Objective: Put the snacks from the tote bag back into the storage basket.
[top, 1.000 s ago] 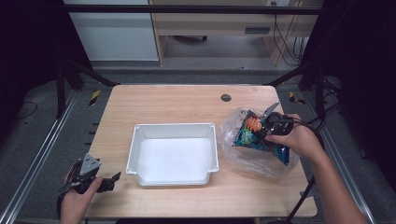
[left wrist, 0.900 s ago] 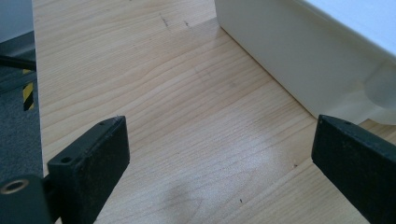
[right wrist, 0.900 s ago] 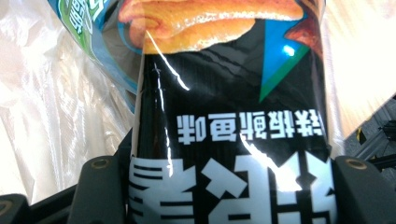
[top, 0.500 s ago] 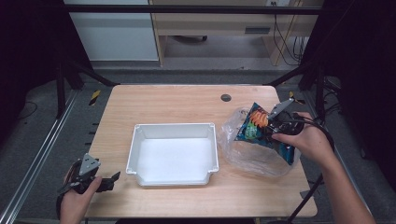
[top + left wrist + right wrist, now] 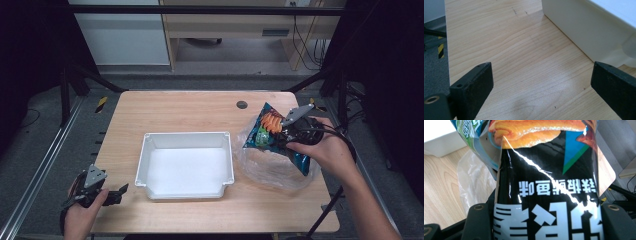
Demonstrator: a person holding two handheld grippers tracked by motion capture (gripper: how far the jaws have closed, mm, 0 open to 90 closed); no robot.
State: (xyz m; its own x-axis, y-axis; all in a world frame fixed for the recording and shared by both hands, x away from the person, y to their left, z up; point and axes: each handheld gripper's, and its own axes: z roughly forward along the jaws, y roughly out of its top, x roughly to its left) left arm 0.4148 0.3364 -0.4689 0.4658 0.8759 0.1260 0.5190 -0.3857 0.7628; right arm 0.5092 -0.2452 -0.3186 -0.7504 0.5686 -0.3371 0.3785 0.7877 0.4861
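A black and blue snack bag [image 5: 267,131] with orange chips printed on it hangs tilted above the table's right side, and my right gripper [image 5: 284,139] is shut on it. In the right gripper view the snack bag [image 5: 544,170] runs up between the two jaws of the right gripper [image 5: 546,220]. Under it lies a crumpled clear plastic bag [image 5: 270,167]. A white tray [image 5: 145,155] sits mid-table with nothing in it. At the front left corner my left gripper [image 5: 117,192] rests open; in its own view the left gripper [image 5: 541,67] shows bare wood between the jaws.
The wooden table [image 5: 190,110] has a small dark round insert [image 5: 242,105] near its back edge. The tray's wall [image 5: 579,27] stands just right of the left jaws. Black frame posts flank the table, and a cabinet stands beyond it.
My right gripper has risen and shifted toward the back right, lifting the snack bag up out of the clear plastic bag. The left gripper has stayed put.
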